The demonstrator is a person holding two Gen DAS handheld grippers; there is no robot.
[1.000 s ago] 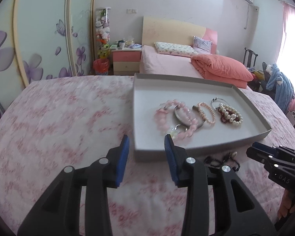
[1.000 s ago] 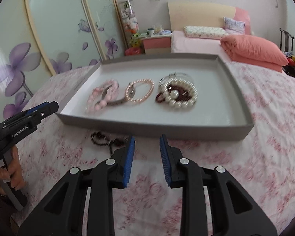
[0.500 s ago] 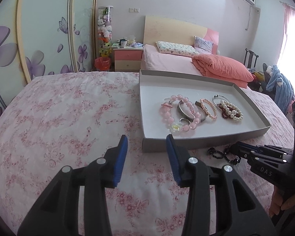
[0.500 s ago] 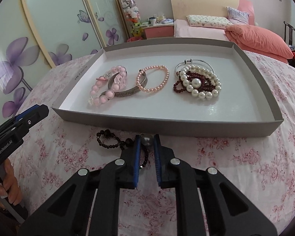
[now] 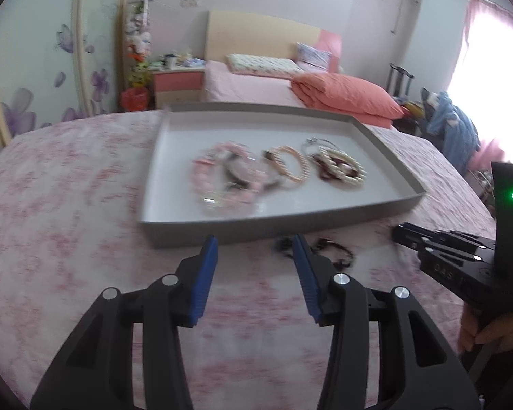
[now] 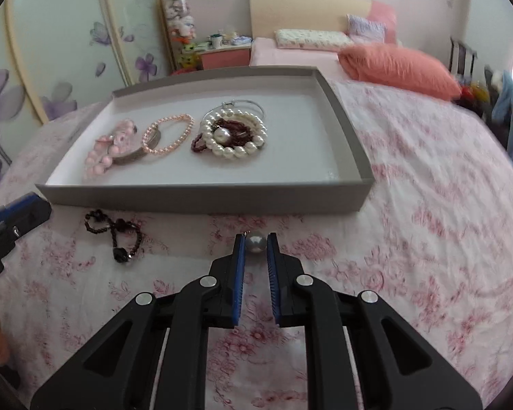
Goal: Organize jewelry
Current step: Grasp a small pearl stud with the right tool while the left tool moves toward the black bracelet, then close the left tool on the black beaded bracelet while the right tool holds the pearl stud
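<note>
right tongs clenched on a grey pearl, just near of the grey tray. left tongs opening, nothing between. dark bead bracelet on the bed, left of the pearl.

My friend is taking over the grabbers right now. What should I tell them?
Right gripper: shut on a grey pearl, just in front of the tray.
Left gripper: jaws opening, nothing between them, near the dark bead bracelet lying on the bedspread.
Done: pink bead bracelet, small pink pearl bracelet and white pearl bracelet already lie in the tray.
Left: put the pearl in the tray, then the dark bracelet.
</note>
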